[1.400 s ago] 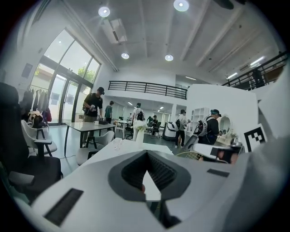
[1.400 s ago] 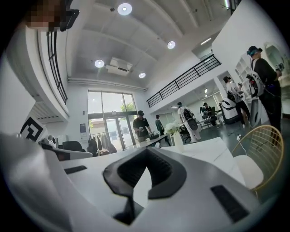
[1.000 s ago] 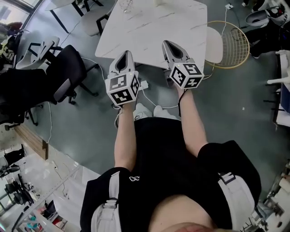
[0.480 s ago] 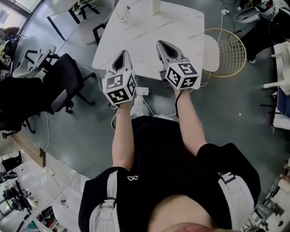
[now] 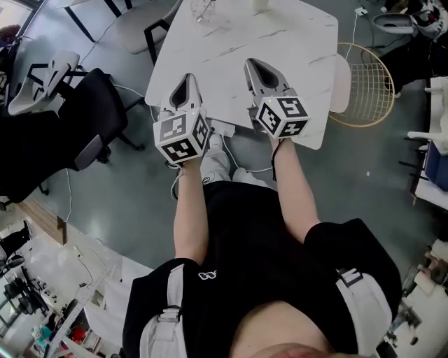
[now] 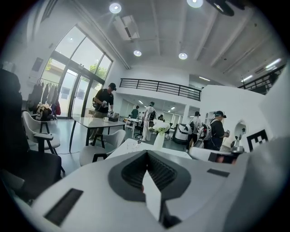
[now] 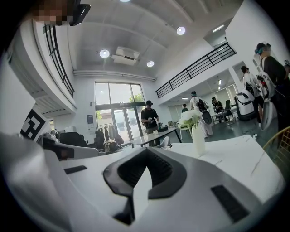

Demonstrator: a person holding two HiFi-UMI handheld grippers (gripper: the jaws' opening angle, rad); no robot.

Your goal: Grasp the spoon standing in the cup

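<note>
A clear glass cup stands at the far end of the white marble table, cut off by the head view's top edge; the spoon in it is too small to make out. In the left gripper view the cup is a tiny shape far ahead on the tabletop. My left gripper hovers over the table's near left edge with its jaws together and nothing between them. My right gripper is beside it, over the near middle of the table, also shut and empty. Both point towards the far end.
A white vase with flowers stands near the cup, also seen in the right gripper view as the vase. A black office chair is left of the table, a wire-backed chair right of it. People stand in the background.
The table has come closer and both grippers now reach farther over its near edge. The cup and vase have slid up to the head view's top edge. Both jaws stay shut.
</note>
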